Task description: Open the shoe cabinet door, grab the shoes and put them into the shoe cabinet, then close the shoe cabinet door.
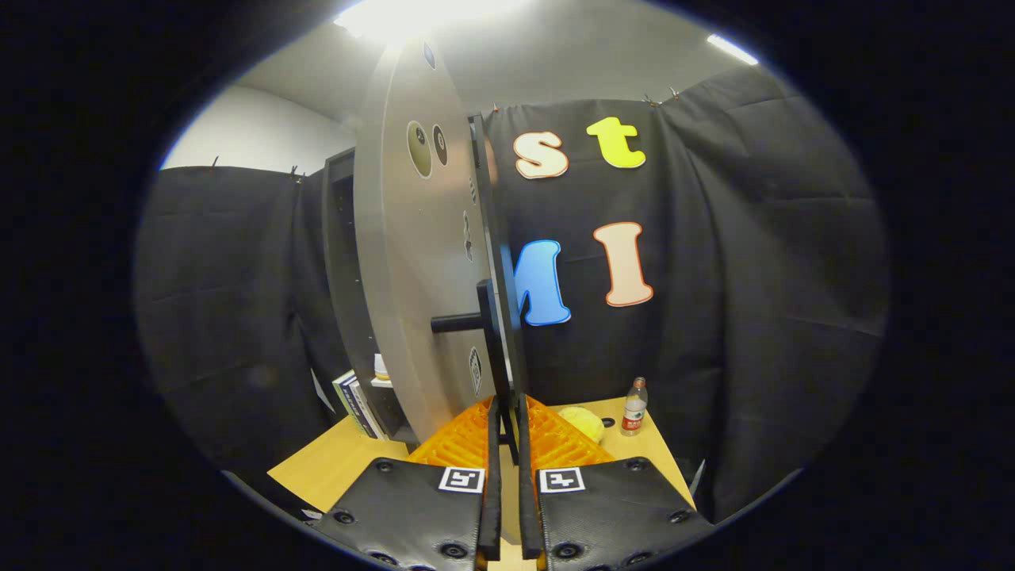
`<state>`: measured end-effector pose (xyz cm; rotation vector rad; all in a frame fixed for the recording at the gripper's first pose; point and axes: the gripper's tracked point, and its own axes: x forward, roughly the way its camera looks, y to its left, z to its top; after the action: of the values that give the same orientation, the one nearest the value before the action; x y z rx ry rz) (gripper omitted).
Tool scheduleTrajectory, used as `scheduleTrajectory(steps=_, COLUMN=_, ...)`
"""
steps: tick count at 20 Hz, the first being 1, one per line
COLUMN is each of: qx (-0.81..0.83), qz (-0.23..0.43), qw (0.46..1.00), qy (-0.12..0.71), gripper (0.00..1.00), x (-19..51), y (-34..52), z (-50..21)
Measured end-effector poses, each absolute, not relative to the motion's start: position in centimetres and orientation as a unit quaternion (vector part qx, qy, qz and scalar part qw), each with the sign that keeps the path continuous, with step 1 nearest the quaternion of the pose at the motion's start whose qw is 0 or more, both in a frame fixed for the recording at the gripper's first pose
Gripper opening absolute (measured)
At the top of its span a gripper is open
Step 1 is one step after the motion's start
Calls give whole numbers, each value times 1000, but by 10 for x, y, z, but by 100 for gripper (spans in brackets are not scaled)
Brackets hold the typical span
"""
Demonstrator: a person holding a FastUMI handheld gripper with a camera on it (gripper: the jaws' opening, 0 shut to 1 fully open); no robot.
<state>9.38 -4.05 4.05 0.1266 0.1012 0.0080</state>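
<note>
**Hand-held gripper closed on cabinet door edge**

The hand-held gripper (507, 428) points forward with its 2 fingers (493, 444) drawn nearly together. The thin lower edge of the grey, flat-panelled shoe cabinet door (412, 262) passes between them, and both fingers appear to press on it. The door stands open, swung out toward the camera and seen almost edge-on, so that its broad grey face shows to the left of the fingers. Several round and oval stickers sit on that face.

A black bar-shaped door handle (485, 321) projects from the door just above the fingertips, with a short peg pointing left.

The dark-framed shoe cabinet body (342, 262) stands behind the door, to its left. Its interior is mostly hidden by the door. The shoes cannot be made out.

The light wooden desk (333, 468) carries the cabinet. A stack of books (357, 404) leans beside the cabinet base on the left. On the right, beyond the fingers, a soft yellow rounded object (583, 420) lies on the desk, and a clear plastic bottle with a red label (633, 406) stands upright just beside it.
</note>
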Motion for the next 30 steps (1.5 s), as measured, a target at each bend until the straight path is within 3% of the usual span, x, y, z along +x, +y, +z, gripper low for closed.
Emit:
scheduleTrajectory(steps=2, qx=60, qz=-23, qw=997, qy=52, gripper=13, x=83, y=-45, z=39)
scheduleTrajectory(steps=4, qx=52, qz=-59, qw=996, qy=46, gripper=29, x=79, y=-51, z=41)
scheduleTrajectory(steps=7, qx=48, qz=-90, qw=994, qy=39, gripper=43, x=72, y=-50, z=44)
scheduleTrajectory(steps=13, qx=28, qz=-105, qw=994, qy=32, gripper=77, x=60, y=-22, z=46)
scheduleTrajectory(steps=17, qx=24, qz=-76, qw=994, qy=79, gripper=99, x=57, y=7, z=21)
scheduleTrajectory(steps=23, qx=44, qz=-35, qw=985, qy=166, gripper=100, x=77, y=43, z=-41)
scheduleTrajectory(steps=30, qx=38, qz=4, qw=963, qy=268, gripper=100, x=142, y=59, z=-175)
